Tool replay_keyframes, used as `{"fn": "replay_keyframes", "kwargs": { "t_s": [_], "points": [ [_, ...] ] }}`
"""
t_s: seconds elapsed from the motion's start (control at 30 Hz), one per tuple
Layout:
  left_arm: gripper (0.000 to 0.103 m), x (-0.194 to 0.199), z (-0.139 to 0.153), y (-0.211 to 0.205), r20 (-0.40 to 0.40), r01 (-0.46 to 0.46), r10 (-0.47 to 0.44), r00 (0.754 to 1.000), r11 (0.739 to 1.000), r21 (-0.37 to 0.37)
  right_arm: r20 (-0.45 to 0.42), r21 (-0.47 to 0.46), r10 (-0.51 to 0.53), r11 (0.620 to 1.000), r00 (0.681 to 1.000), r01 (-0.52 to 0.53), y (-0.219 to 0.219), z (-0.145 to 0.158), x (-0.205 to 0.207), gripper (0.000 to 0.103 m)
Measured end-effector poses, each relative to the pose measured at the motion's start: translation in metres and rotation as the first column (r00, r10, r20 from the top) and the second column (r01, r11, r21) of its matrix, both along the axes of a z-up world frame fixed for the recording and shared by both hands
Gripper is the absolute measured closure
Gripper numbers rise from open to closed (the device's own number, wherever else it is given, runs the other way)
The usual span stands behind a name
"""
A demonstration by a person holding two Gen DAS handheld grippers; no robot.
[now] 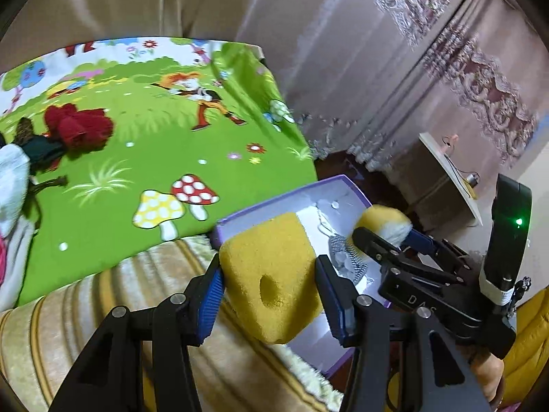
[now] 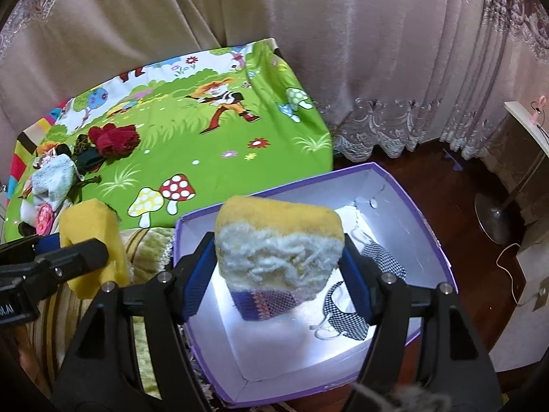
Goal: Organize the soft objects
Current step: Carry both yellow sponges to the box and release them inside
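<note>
My left gripper (image 1: 271,285) is shut on a yellow sponge (image 1: 271,271) with a round hole, held over the near left edge of a purple box (image 1: 284,196) with a white inside. The right gripper (image 2: 278,274) is shut on a yellow sponge with a white fluffy face (image 2: 279,240), hanging above the inside of the box (image 2: 394,199). A black-and-white chequered cloth (image 2: 384,261) and a purple patterned cloth (image 2: 264,304) lie in the box. Each gripper also shows in the other's view: the right gripper (image 1: 377,237) and the left gripper (image 2: 68,257).
A green cartoon sheet (image 2: 206,158) covers a surface behind the box. On it lie a red knitted item (image 2: 113,140) and a pile of soft things (image 2: 55,175) at the left. A striped beige fabric (image 1: 103,309) lies below. Curtains hang behind; a lamp base (image 2: 494,216) stands on the floor.
</note>
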State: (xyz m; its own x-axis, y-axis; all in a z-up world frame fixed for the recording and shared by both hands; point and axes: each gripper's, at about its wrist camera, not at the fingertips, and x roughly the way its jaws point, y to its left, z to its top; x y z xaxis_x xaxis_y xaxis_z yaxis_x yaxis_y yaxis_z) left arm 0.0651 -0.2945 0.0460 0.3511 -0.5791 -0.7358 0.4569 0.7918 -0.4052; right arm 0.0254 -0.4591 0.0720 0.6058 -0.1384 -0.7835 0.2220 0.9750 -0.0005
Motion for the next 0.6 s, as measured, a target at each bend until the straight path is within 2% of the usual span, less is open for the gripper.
{"fn": "replay_keyframes", "kwargs": {
  "t_s": [0.13, 0.23, 0.6],
  "points": [
    [0.034, 0.002, -0.002, -0.014, -0.018, 0.034, -0.034, 0.999, 0.999, -0.022, 0.021, 0.004, -0.039, 0.999, 0.999, 0.039, -0.011, 0.002, -0.003, 0.015],
    [0.029, 0.000, 0.000, -0.018, -0.009, 0.045, -0.046, 0.999, 0.999, -0.029, 0.029, 0.011, -0.046, 0.999, 0.999, 0.046, -0.016, 0.003, -0.005, 0.014],
    [0.029, 0.002, 0.004, 0.004, 0.000, -0.006, 0.006, 1.000, 0.999, -0.039, 0.032, 0.009, -0.029, 1.000, 0.999, 0.028, -0.007, 0.006, -0.002, 0.014]
  ]
}}
